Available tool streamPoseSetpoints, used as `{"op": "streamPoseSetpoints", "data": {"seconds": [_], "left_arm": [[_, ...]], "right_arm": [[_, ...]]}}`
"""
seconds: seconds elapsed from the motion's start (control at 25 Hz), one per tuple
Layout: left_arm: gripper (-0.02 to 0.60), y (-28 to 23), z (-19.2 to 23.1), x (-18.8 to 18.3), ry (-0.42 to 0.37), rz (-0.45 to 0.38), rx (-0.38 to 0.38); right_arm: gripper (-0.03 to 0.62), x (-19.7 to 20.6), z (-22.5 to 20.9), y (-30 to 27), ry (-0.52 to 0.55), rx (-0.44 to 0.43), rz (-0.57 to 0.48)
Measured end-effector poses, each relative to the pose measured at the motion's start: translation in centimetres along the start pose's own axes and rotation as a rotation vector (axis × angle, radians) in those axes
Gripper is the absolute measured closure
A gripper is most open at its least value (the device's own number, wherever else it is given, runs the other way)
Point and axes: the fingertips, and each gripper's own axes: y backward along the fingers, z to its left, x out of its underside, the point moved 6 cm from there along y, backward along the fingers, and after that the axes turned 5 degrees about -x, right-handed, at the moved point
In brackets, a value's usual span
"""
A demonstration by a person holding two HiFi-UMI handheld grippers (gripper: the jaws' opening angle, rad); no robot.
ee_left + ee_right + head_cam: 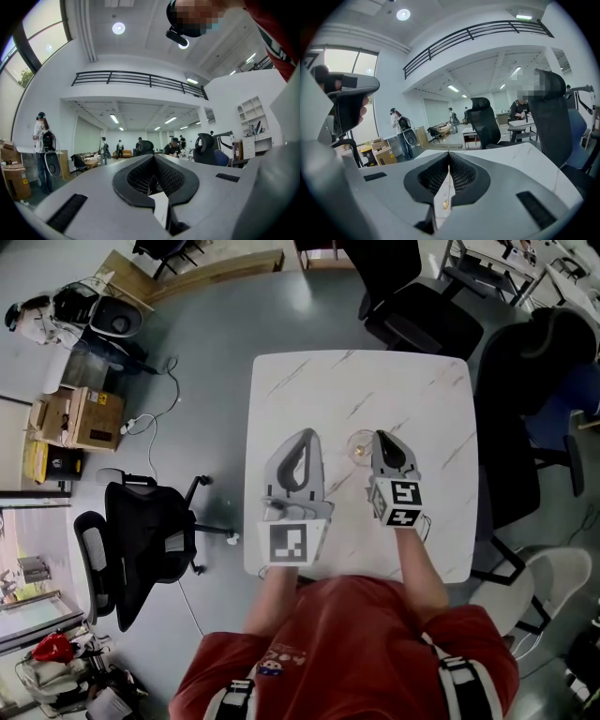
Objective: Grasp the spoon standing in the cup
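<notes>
1. The left tool (152, 158) has its jaws drawn together on nothing. It is held level over the counter's (309, 390) near edge, left of the work. I judge it is parked there because one tool is enough for this job.
2. The right tool (449, 154) has its jaws pressed together on the spoon (446, 204). The thin stem stands upright through the seam at the tips, with a short stub above and the small gold bowl hanging below. Pinching at the very tips probably suits so slim a handle.
3. The cup (359, 448) stands on the counter just left of the right tool's tip. Whether the spoon's bowl sits inside the cup, the head view does not show.
4. Beyond the counter's far edge stand dark office chairs (412, 310).
</notes>
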Motion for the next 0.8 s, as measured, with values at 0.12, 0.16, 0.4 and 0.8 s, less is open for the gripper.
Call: {"op": "streamPoseSetpoints", "data": {"seconds": [0.12, 0.16, 0.4, 0.8], "left_arm": [[0.572, 0.4, 0.0, -0.3, 0.002, -0.012, 0.0], [0.572, 0.6, 0.0, -0.3, 0.004, -0.01, -0.001], [0.572, 1.4, 0.1, -1.2, 0.002, -0.039, -0.002], [0.572, 3.0, 0.1, -2.1, 0.015, -0.057, -0.001]], "right_arm": [[0.577, -0.5, 0.3, 0.4, 0.011, -0.001, -0.013], [0.577, -0.7, 0.3, 0.6, 0.014, -0.001, -0.018], [0.577, -2.0, 0.9, 1.4, 0.04, 0.002, -0.045], [0.577, -4.6, 1.8, 3.5, 0.081, 0.009, -0.119]]}}
